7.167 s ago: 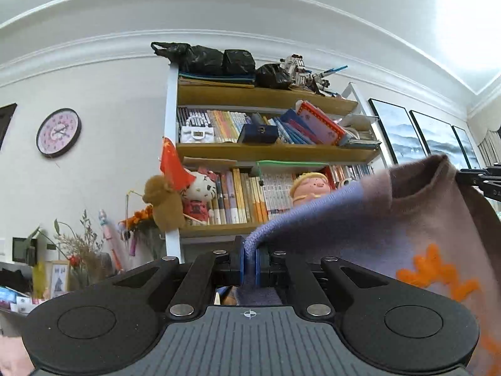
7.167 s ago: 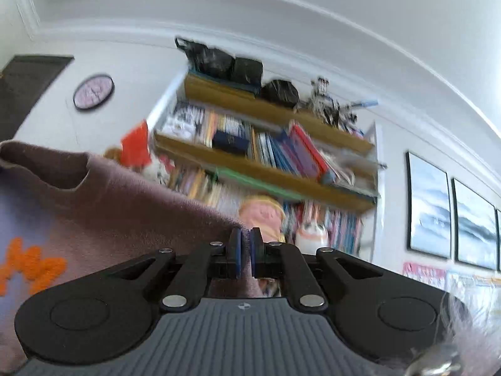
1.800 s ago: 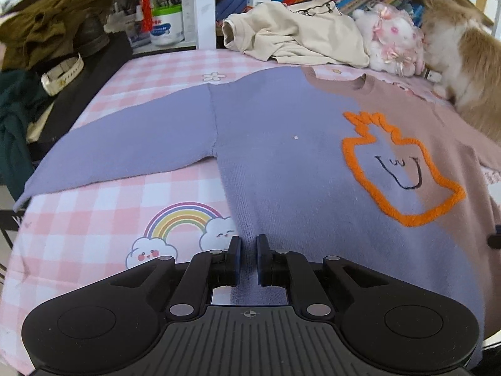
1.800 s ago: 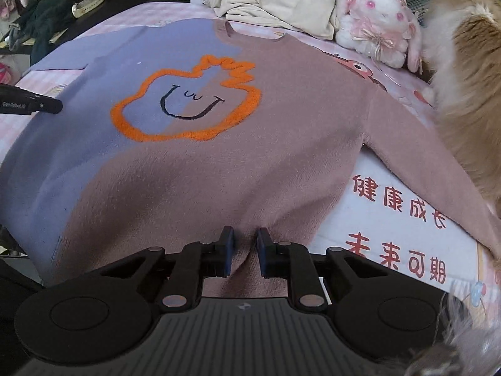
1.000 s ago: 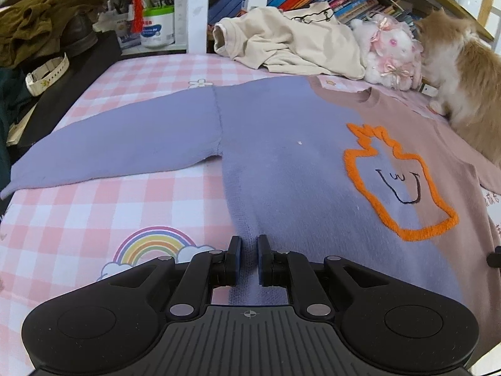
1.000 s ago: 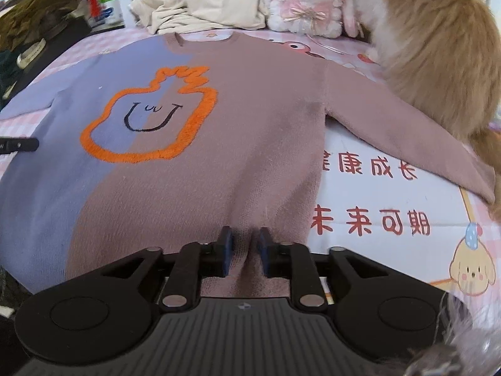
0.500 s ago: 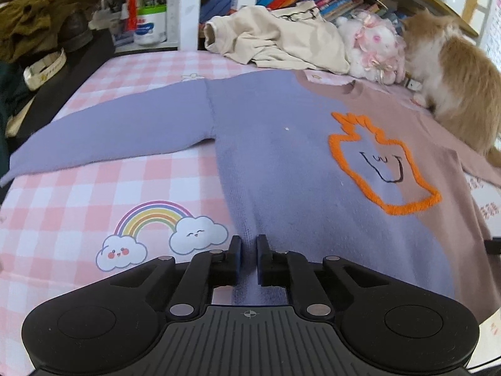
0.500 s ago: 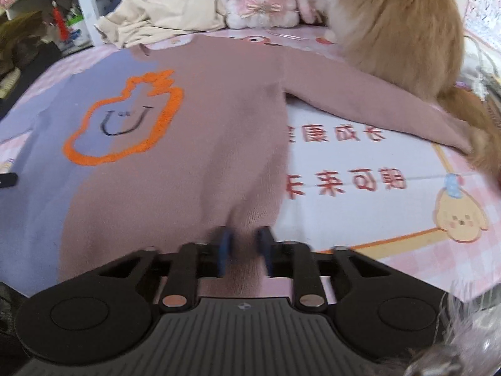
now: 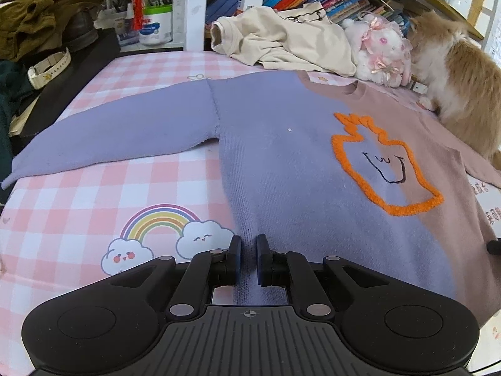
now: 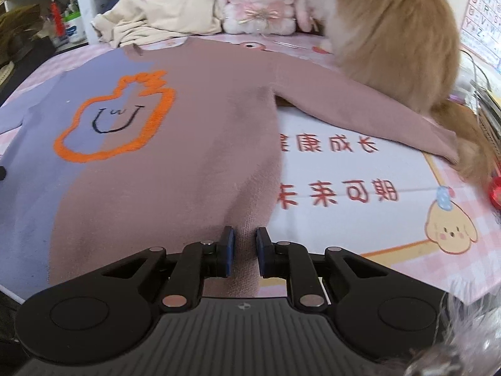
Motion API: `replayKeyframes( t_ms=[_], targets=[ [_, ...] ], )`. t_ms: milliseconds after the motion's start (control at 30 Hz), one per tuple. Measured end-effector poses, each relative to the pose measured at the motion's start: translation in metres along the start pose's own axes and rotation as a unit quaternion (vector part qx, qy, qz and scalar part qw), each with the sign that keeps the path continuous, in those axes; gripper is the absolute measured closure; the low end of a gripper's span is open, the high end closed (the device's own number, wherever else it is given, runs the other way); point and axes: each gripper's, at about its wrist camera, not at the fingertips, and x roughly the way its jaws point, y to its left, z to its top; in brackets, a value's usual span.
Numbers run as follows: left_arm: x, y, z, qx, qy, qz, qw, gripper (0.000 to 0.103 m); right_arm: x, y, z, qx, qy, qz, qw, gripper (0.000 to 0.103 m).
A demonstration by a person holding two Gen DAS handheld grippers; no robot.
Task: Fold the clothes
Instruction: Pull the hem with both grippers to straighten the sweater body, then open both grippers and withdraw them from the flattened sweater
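My sweater (image 9: 281,169) lies flat, sleeves out, on the checked cloth (image 9: 94,194); my left gripper (image 9: 246,260) and right gripper (image 10: 241,252) straddle its hem, slightly parted, so next I'd fold sleeves inward.

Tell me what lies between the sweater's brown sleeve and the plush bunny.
In the right wrist view, an orange cat sits between the brown sleeve of the sweater and the plush bunny, its fur against the sleeve.

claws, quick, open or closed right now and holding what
Left claw: open, fingers either side of the hem of the flat purple and brown knit sweater, not clamped.
Right claw: open, straddling the brown hem.
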Motion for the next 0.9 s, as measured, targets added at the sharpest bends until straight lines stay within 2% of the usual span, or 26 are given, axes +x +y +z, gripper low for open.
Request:
replayKeyframes(
  t_ms=[233, 367, 433, 533, 667, 800, 900],
  targets=[
    [0.000, 0.002, -0.001, 0.009, 0.001, -0.006, 0.9999, 0.093, -0.002, 0.004, -0.003, 0.010, -0.002, -0.012, 1.000, 0.087],
    [-0.006, 0.002, -0.003, 0.001, -0.001, -0.010, 0.9999, 0.086, -0.009, 0.003, -0.002, 0.030, -0.003, -0.014, 0.999, 0.069],
    [-0.012, 0.001, -0.006, -0.002, -0.007, -0.016, 0.9998, 0.077, -0.012, 0.005, -0.004, 0.031, -0.004, -0.013, 0.999, 0.068],
    [-0.020, 0.001, -0.012, -0.003, -0.012, -0.020, 0.9997, 0.075, -0.015, 0.008, -0.007, 0.031, -0.003, -0.014, 0.999, 0.061],
    [-0.026, -0.002, -0.018, 0.005, -0.009, -0.019, 0.9998, 0.075, -0.019, 0.012, -0.011, 0.031, -0.002, -0.015, 0.999, 0.056],
    [-0.026, -0.004, -0.024, 0.014, -0.002, -0.018, 0.9997, 0.076, -0.024, 0.015, -0.016, 0.030, -0.001, -0.017, 0.999, 0.057],
    [-0.024, -0.005, -0.024, 0.020, -0.001, -0.017, 0.9997, 0.082, -0.022, 0.016, -0.021, 0.035, 0.006, -0.016, 0.999, 0.058]
  ],
)
